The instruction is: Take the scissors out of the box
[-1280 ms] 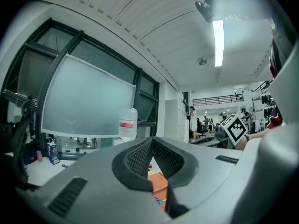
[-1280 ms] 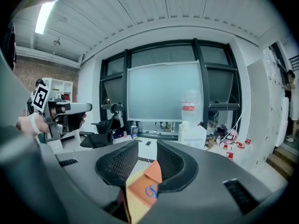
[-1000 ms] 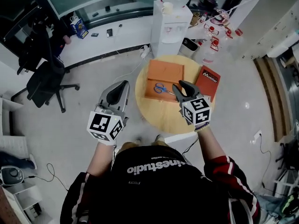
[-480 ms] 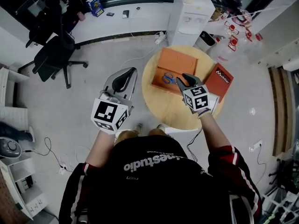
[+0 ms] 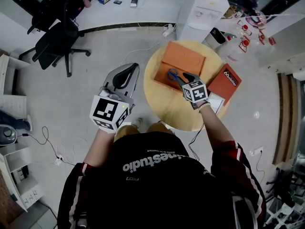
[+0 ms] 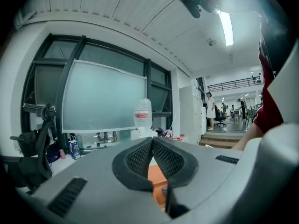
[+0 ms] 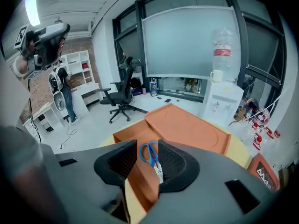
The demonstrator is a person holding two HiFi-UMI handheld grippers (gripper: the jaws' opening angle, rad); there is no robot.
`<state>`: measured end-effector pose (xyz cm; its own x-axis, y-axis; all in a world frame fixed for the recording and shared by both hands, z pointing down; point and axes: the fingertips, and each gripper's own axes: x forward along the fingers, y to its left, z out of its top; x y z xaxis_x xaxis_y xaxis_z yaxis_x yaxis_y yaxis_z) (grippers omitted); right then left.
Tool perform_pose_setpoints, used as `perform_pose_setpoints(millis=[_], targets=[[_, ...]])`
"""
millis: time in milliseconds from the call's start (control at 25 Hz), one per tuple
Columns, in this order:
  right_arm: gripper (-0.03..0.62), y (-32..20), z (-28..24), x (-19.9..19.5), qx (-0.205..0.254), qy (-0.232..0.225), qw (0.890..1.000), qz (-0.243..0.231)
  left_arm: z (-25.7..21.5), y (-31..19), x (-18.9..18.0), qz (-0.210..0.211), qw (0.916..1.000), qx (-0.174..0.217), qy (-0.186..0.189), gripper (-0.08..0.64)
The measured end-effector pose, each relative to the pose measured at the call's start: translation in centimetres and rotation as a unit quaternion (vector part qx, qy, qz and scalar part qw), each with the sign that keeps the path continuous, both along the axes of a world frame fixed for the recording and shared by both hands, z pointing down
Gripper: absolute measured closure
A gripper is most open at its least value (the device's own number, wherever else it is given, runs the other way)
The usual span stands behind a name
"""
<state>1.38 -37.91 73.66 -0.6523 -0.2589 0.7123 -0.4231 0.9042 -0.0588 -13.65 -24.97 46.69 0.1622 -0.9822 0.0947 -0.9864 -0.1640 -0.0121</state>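
An open orange box [image 5: 167, 78] lies on a round wooden table [image 5: 164, 111], its lid [image 5: 186, 58] folded back behind it. Blue-handled scissors [image 5: 173, 74] lie in the box's tray. My right gripper [image 5: 187, 78] hangs tilted down just above the scissors' blades. In the right gripper view the scissors [image 7: 153, 160] show between the pads of that gripper [image 7: 148, 146]; its jaws are opening and touch nothing. My left gripper [image 5: 127, 70] is held level off the table's left edge, away from the box. In its own view the left gripper [image 6: 152, 141] has its pad tips together and holds nothing.
A red book [image 5: 225, 83] lies on white paper [image 5: 216, 102] at the table's right. Behind the table stands a white water dispenser [image 5: 202, 8]. A black office chair [image 5: 57, 37] is on the floor at the far left. Cables trail across the floor.
My right gripper has dropped down to the box and now sits right over the scissors, its jaws a little wider. The left gripper has hardly moved.
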Motion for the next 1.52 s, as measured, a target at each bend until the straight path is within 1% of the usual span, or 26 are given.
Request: perform_pose_setpoints(millis=[120,280,400,560,800,920,1000,1080,1120,1240,1360,1440,1520], targets=[[0.443,-0.2,2.2,-0.2,-0.004,0.026,0.999,-0.021,0.4,-0.4,-0.3,-0.006,0.9999,-0.005,0.006,0.541],[0.443,-0.2,4.8,-0.7,0.004,0.062,0.996,-0.065,1.5,-0.7,-0.8,-0.015,0.9996,-0.014,0.02,0.541],[0.443,-0.4,6.1,-1.0,-0.002,0.079,0.993,-0.09,2.2,-0.9,-0.9,-0.023,0.9994,-0.021,0.017,0.541],[0.443,-1.0,7.7,-1.7,0.001,0.103,0.989,-0.108,2.5,-0.6,-1.2,-0.032,0.9991,-0.024,0.013,0.541],[0.443,-1.1,9.4,-2.6,-0.009,0.127,0.985,-0.117,2.8,0.5,-2.2,-0.054,0.998,-0.033,0.009,0.541],[0.443,-1.2,9.5,-3.4,0.003,0.128,0.984,-0.125,2.9,1.3,-2.6,-0.064,0.9973,-0.036,0.007,0.541],[0.443,-1.5,10.8,-2.7,-0.003,0.151,0.982,-0.113,2.9,1.9,-2.9,-0.07,0.9968,-0.037,0.007,0.541],[0.446,-1.3,12.0,-1.7,-0.025,0.179,0.979,-0.1,2.9,2.3,-3.3,-0.076,0.9963,-0.038,0.008,0.541],[0.451,-1.2,12.3,-1.7,-0.032,0.184,0.977,-0.1,2.8,2.4,-3.6,-0.079,0.9961,-0.038,0.008,0.541],[0.46,-1.2,12.4,-2.0,-0.034,0.188,0.976,-0.107,2.7,2.9,-4.1,-0.084,0.9958,-0.038,0.008,0.541],[0.466,-0.9,12.4,-2.5,-0.042,0.177,0.977,-0.111,2.8,3.3,-4.5,-0.086,0.9956,-0.037,0.007,0.541],[0.468,-1.6,12.0,-3.2,-0.021,0.163,0.98,-0.116,2.8,3.6,-4.8,-0.087,0.9954,-0.038,0.009,0.541],[0.471,-2.1,11.6,-3.5,-0.007,0.16,0.98,-0.115,2.8,3.8,-5.0,-0.089,0.9952,-0.038,0.01,0.541]])
